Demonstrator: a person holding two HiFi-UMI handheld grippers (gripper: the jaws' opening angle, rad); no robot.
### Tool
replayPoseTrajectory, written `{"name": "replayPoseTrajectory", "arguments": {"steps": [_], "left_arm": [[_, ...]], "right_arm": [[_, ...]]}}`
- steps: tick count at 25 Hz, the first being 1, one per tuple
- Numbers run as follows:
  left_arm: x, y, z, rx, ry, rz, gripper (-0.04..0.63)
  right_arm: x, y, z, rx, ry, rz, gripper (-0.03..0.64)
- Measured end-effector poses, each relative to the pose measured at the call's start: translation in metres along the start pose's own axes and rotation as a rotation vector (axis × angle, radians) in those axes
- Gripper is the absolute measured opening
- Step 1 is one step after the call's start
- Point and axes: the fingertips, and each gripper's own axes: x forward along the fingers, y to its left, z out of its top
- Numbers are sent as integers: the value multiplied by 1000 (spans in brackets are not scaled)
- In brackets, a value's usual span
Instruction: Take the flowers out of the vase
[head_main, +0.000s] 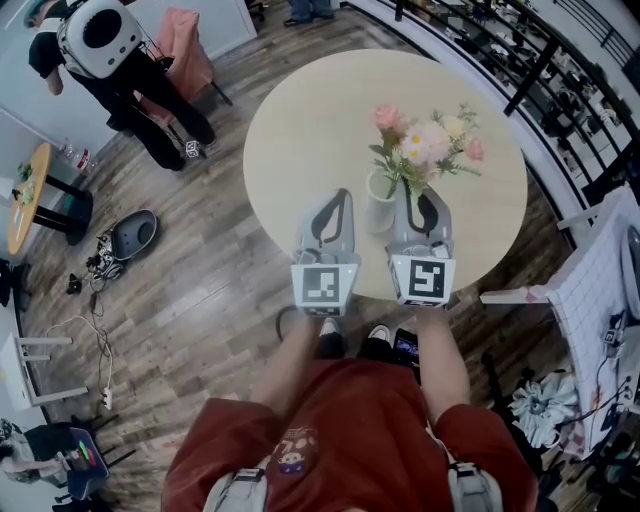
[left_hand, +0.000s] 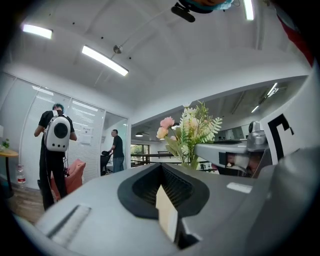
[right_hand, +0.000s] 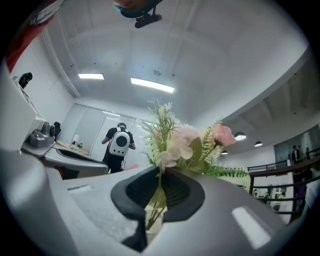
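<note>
A bunch of pink and cream flowers (head_main: 428, 145) with green sprigs stands over a white vase (head_main: 380, 205) on the round beige table (head_main: 300, 130). My right gripper (head_main: 410, 190) is shut on the flower stems just above the vase's mouth. In the right gripper view the stems run up through the hollow between the jaws of my right gripper (right_hand: 162, 172), and the flowers (right_hand: 182, 142) spread above it. My left gripper (head_main: 343, 195) hovers just left of the vase, shut and empty. The left gripper view has the left gripper (left_hand: 162, 165) level, with the flowers (left_hand: 192, 127) beyond it.
A person with a white backpack (head_main: 100, 40) stands at the far left beside a pink chair (head_main: 185, 45). A dark railing (head_main: 540, 60) curves behind the table. A white chair draped in cloth (head_main: 590, 280) stands at the right. Cables and a grey device (head_main: 130, 235) lie on the wood floor.
</note>
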Motion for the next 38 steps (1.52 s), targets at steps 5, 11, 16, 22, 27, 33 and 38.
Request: {"name": "replayPoseTrajectory", "arguments": {"steps": [5,11,16,22,27,33,38], "left_arm": [[1,-2,5,-7,-21,-1,6],[0,4,10,-12,-34,3,6],[2,3,17,-13,-54,-3,6],[5,-3,22,-11,-72,-23,6],[7,-11,23,-17,-72,-46,6],[13,-29,33,-42,-91,-83,6],[21,-51,35,-52,-95,-134,6]], "right_arm": [[0,-3,30,-10,-67,-11,18],[-1,-5,63,-27,-130,-25,18],[-6,-8,89,-59,-177,-42,18],[-14,-18,106,-114,-203,-74,18],[-26,-34,111,-145,-199,-120,18],[-43,-63,100,-199,-153,-200,18],[-58,-84,83,-211,-99,-242,18]]}}
